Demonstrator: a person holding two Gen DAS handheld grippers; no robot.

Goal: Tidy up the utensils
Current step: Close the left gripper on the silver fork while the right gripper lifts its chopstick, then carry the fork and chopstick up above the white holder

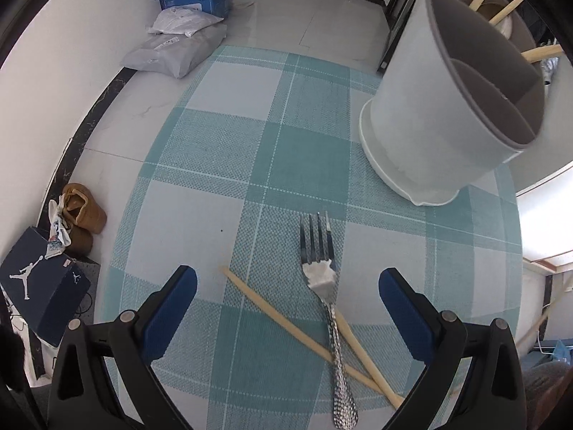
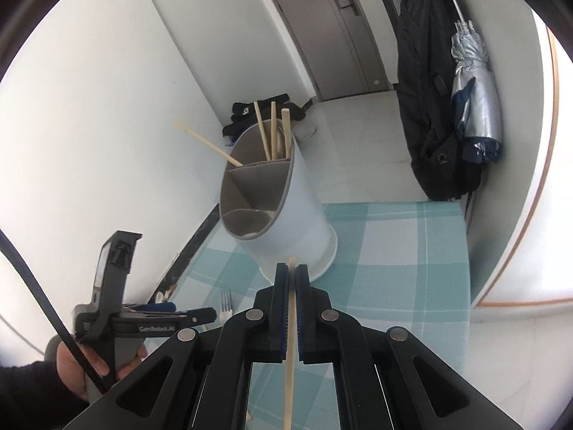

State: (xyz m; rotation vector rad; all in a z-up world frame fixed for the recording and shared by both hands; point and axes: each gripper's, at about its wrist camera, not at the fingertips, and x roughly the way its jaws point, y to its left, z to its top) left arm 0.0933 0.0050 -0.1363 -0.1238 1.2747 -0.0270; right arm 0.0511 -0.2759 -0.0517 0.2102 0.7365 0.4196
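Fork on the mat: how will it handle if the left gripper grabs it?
The fork looks like polished metal, so probably stiff and somewhat slippery, though its textured handle may help. It lies flat across two chopsticks, so lifting it could nudge them. The left gripper is open above it; a grasp across the thin neck seems likeliest to hold.

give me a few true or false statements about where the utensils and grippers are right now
1. The right gripper is shut on a chopstick. True.
2. The fork stands in the holder. False: it lies on the checked mat, across two loose chopsticks.
3. The left gripper is open and holds nothing. True.
4. The holder lies on its side. False: it stands upright on the mat.
5. Several chopsticks are already in the holder's far compartment. True.
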